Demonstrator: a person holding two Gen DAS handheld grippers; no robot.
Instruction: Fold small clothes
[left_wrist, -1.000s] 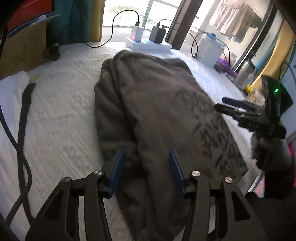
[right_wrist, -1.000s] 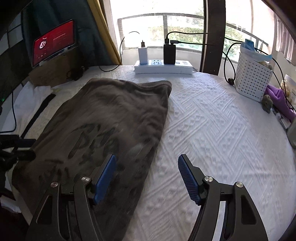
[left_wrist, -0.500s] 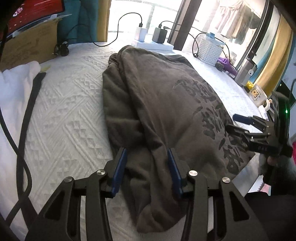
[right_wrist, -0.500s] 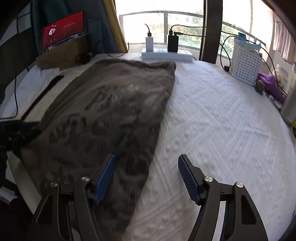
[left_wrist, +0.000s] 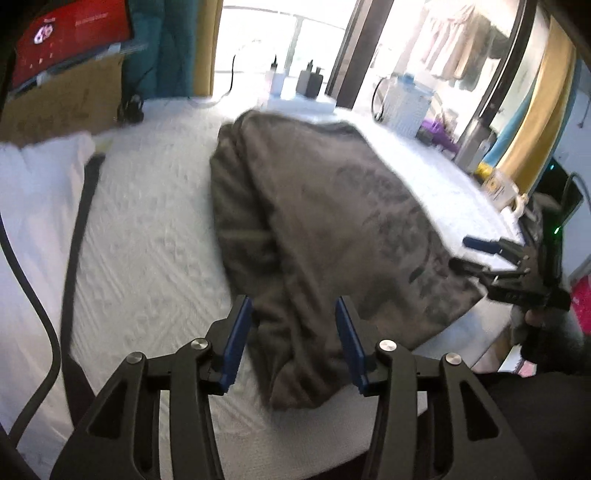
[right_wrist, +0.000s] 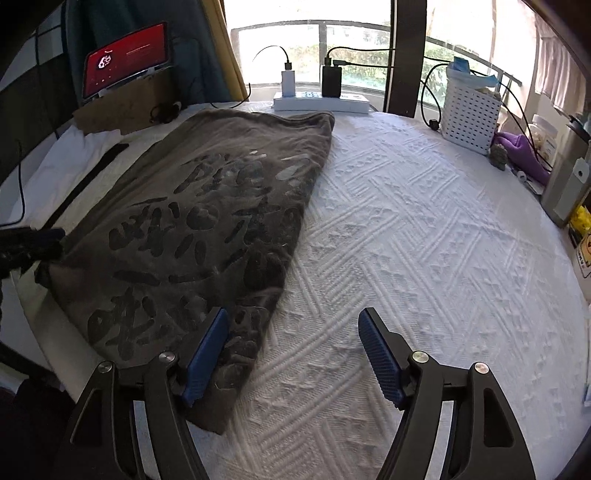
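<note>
Grey-brown printed garment (right_wrist: 207, 236) lying flat on the white textured cover (right_wrist: 424, 240), long axis running from the near table edge toward the white power strip (right_wrist: 320, 101) at the far side by the window. Far end narrow and bunched just short of the power strip; near end broad, reaching the near edge of the cover. Dark lettering face up, reading sideways in the right wrist view. Right-hand border a straight diagonal fold; the opposite border doubled over into a thick rolled ridge (left_wrist: 240, 206).

Left gripper (left_wrist: 293, 339) low over the near end of that ridge, pointing along the long axis toward the power strip — blue pads spread apart, a hanging fold of the garment between them, not pinched as far as can be seen. View blurred.

Right gripper (right_wrist: 293, 347) at the near corner farthest from the ridge, also aimed toward the power strip, fingers wide apart: left pad (right_wrist: 207, 350) over the cloth, right pad (right_wrist: 376, 354) over bare cover, the diagonal edge passing between them. Nothing gripped.

White perforated basket (right_wrist: 471, 118) to the right of the power strip; a red-screened device (right_wrist: 125, 59) on cardboard to its left. White cloth with a dark strap (left_wrist: 77, 236) lying beside the ridge, on the side away from the basket.
</note>
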